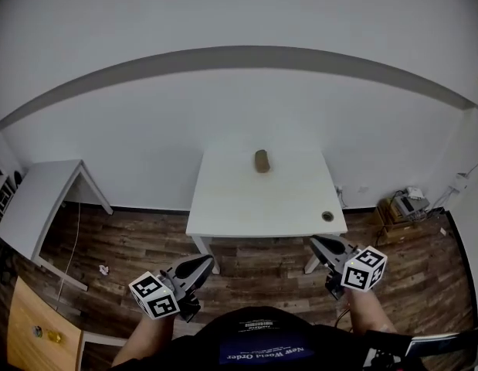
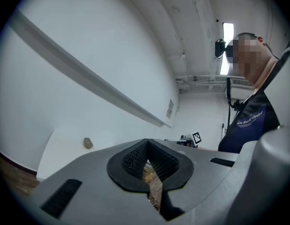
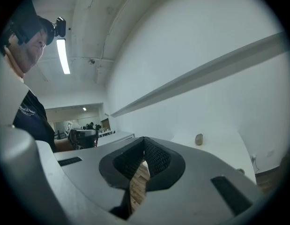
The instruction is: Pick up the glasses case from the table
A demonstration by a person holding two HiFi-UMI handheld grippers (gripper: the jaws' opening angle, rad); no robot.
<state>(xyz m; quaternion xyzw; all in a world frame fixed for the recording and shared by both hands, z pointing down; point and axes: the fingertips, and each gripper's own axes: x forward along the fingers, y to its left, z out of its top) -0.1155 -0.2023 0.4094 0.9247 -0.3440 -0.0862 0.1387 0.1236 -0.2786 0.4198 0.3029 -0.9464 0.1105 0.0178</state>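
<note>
The glasses case (image 1: 262,161) is a small brown oblong lying near the far edge of the white table (image 1: 254,203). My left gripper (image 1: 204,264) and right gripper (image 1: 317,243) hover over the wood floor, short of the table's near edge and far from the case. Both are shut with nothing between the jaws. In the left gripper view the case (image 2: 88,143) shows small on the table, left of the closed left gripper (image 2: 146,143). In the right gripper view the case (image 3: 199,139) sits far off to the right, beyond the closed right gripper (image 3: 144,141).
A second white table (image 1: 39,201) stands at the left, a wooden cabinet (image 1: 32,327) at bottom left. Boxes and equipment (image 1: 404,206) sit on the floor by the right wall. A round cable hole (image 1: 327,216) marks the table's near right corner. Crumpled paper (image 1: 104,270) lies on the floor.
</note>
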